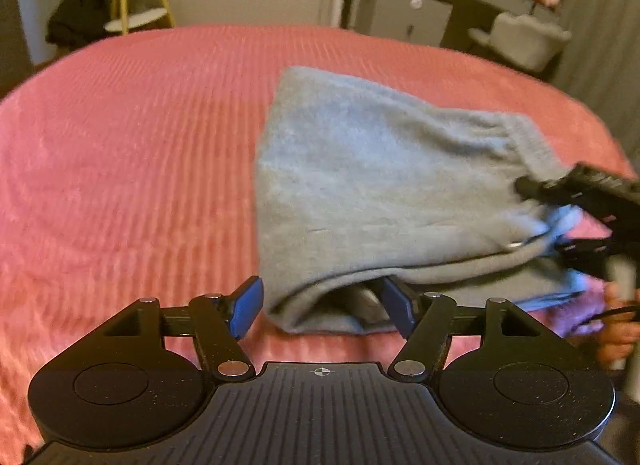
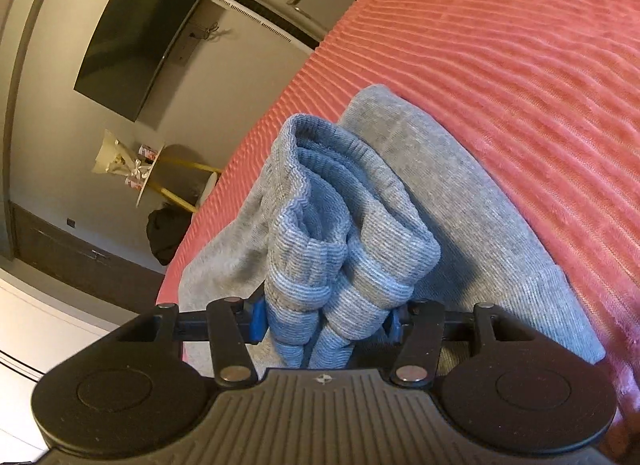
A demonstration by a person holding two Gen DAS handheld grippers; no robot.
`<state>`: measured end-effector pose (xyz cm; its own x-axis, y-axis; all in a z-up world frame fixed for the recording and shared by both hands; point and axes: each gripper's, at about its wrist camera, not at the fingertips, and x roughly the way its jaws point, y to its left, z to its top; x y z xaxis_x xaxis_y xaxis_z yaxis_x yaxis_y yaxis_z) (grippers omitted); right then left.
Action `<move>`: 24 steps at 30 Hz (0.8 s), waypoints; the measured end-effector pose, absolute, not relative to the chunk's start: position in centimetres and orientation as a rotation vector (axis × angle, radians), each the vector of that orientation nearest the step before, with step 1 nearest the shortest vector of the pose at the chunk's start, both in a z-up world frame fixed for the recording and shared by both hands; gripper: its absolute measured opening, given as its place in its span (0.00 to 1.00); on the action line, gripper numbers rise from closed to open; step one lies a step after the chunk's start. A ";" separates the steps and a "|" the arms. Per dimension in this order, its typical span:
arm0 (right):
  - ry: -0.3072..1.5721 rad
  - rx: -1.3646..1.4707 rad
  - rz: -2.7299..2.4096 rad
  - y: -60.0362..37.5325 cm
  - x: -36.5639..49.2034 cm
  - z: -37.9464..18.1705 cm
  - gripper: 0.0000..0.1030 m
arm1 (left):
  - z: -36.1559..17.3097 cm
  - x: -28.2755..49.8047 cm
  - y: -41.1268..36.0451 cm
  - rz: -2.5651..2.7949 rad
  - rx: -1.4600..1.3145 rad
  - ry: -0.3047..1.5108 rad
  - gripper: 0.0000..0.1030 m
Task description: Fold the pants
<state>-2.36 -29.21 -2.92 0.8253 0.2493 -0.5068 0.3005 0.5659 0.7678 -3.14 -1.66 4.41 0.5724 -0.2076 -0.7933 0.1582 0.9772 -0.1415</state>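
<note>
Pinching pants point(image 2: 340, 265), right fingers point(image 2: 394, 323) tilted.

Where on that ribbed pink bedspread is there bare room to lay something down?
The wide left half of the ribbed pink bedspread, from the grey folded sweatpants to the bed's left edge, is bare, and so is the far strip behind them. It is crowded at the near right, where the left gripper and the right gripper meet the sweatpants.

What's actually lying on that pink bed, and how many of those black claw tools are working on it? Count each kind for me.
Grey pants: 1
Pink bed cover: 1
Black two-finger grippers: 2, the left gripper and the right gripper
Total: 4
</note>
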 end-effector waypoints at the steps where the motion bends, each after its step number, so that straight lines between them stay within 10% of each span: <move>1: 0.629 0.987 -0.032 -29.2 -2.4 -2.9 0.54 | 4.5 -3.3 -1.5 -0.250 -0.095 0.935 0.79; 15: 0.597 0.940 -0.020 -28.8 -2.0 -2.4 0.52 | 2.0 -0.9 -2.2 -0.118 -0.040 1.004 0.71; 21: 0.638 0.963 -0.002 -28.6 -0.2 -2.7 0.75 | 1.9 -1.0 -2.2 -0.115 -0.041 0.993 0.76; 24: 0.650 0.911 -0.034 -27.9 0.5 -2.2 0.43 | 1.8 -1.1 -2.1 -0.103 -0.041 0.996 0.80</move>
<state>0.51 -27.94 -2.20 0.8096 0.2393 -0.5359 0.2934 0.6258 0.7227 -1.13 -2.07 1.84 0.5389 -0.1052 -0.8358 0.0680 0.9944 -0.0813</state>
